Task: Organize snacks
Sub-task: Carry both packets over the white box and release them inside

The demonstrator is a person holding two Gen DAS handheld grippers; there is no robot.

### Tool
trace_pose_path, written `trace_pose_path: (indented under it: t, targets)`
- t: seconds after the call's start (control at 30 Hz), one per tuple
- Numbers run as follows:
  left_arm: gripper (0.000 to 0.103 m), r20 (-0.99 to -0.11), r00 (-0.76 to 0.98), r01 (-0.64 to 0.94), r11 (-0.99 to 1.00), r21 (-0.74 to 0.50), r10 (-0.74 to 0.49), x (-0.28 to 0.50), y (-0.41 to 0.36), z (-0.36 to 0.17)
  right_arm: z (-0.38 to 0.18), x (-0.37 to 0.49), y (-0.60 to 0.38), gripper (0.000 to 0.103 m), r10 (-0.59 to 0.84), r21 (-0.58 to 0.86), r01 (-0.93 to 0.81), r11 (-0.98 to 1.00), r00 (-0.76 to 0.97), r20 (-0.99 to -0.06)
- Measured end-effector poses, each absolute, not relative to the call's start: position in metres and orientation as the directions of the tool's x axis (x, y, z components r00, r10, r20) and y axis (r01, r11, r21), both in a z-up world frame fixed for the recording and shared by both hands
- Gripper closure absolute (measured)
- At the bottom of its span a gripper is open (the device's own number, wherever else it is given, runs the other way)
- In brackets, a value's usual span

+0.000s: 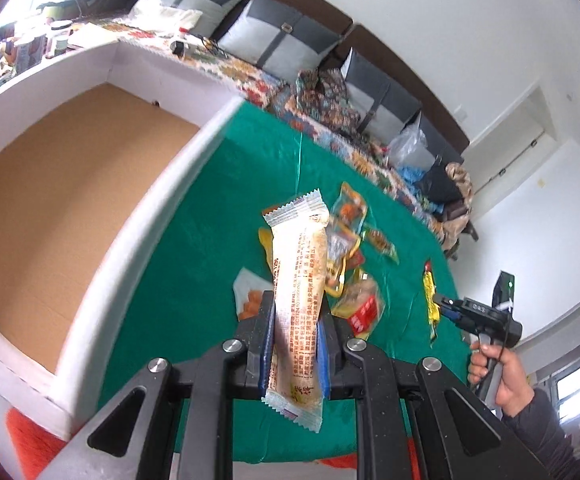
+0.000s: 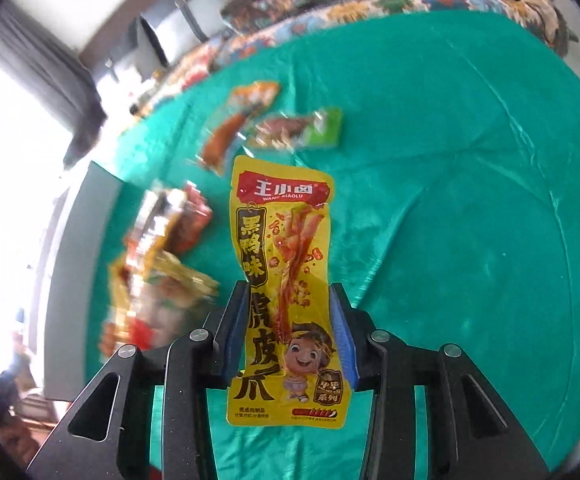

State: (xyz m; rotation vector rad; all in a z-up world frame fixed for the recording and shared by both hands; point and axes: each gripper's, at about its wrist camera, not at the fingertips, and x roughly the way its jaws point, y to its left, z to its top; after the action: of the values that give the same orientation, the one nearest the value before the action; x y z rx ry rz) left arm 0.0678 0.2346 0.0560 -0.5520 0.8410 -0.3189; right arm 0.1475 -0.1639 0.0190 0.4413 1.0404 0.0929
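Snacks fill both grippers: left gripper (image 1: 295, 320) pinches a beige wrapper (image 1: 299, 280) (lifted over green cloth (image 1: 194, 240)); right gripper (image 2: 290, 332) clamps a yellow pouch (image 2: 286, 288).

Snacks spread over a cloth-covered table, box at its left edge

The cardboard box (image 1: 70, 200) stands along the tablecloth's (image 1: 210, 184) left edge. A heap of snack packets (image 1: 350, 248) lies mid-cloth, right of the box. The long wrapped bar (image 1: 298, 280) is between the left gripper's (image 1: 296, 320) fingers, the chicken-feet pouch (image 2: 286, 280) between the right gripper's (image 2: 288, 320), both above the cloth.

beige snack bar (image 1: 300, 280) in left gripper (image 1: 296, 320) (jaws clamped)
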Motion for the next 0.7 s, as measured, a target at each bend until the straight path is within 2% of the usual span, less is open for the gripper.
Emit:
trace_pose_path:
  t: [0.1,0.27,0.4,0.53,0.6,0.63,0.67,0.7]
  targets:
    - [0.086,-0.598,0.665,0.036,0.819,-0.573,-0.448,0.067,0.258,0.072,0.05,0.148,-0.139,0.062,0.343,0.444,0.066,0.894,0.539,-0.769]
    - [0.086,-0.626,0.708,-0.056,0.858,-0.51,-0.326,0.07,0.313,0.09,0.09,0.157,-0.056,0.062,0.504,0.542,-0.098,0.835,0.533,-0.68]
    - [0.086,-0.681,0.701,-0.162,0.881,-0.444,-0.214,0.077,0.358,0.084,0.121,0.166,0.051,0.062,0.662,0.629,-0.25,0.736,0.459,-0.592]
    - [0.086,-0.739,0.669,-0.258,0.907,-0.334,-0.082,0.082,0.39,0.065,0.141,0.175,0.16,0.061,0.745,0.655,-0.359,0.665,0.365,-0.558]
    - [0.074,-0.768,0.64,-0.299,0.912,-0.28,-0.025,0.081,0.399,0.055,0.147,0.178,0.208,0.057,0.767,0.652,-0.404,0.642,0.354,-0.535]
    - [0.05,-0.787,0.616,-0.326,0.911,-0.253,0.002,0.082,0.404,0.049,0.149,0.181,0.237,0.047,0.785,0.655,-0.432,0.62,0.349,-0.512]
    - [0.03,-0.799,0.601,-0.352,0.907,-0.233,0.028,0.081,0.409,0.043,0.148,0.183,0.25,0.03,0.785,0.652,-0.437,0.619,0.356,-0.507]
    - [0.027,-0.799,0.599,-0.37,0.903,-0.218,0.052,0.079,0.413,0.04,0.148,0.185,0.263,0.021,0.782,0.644,-0.443,0.624,0.369,-0.503]
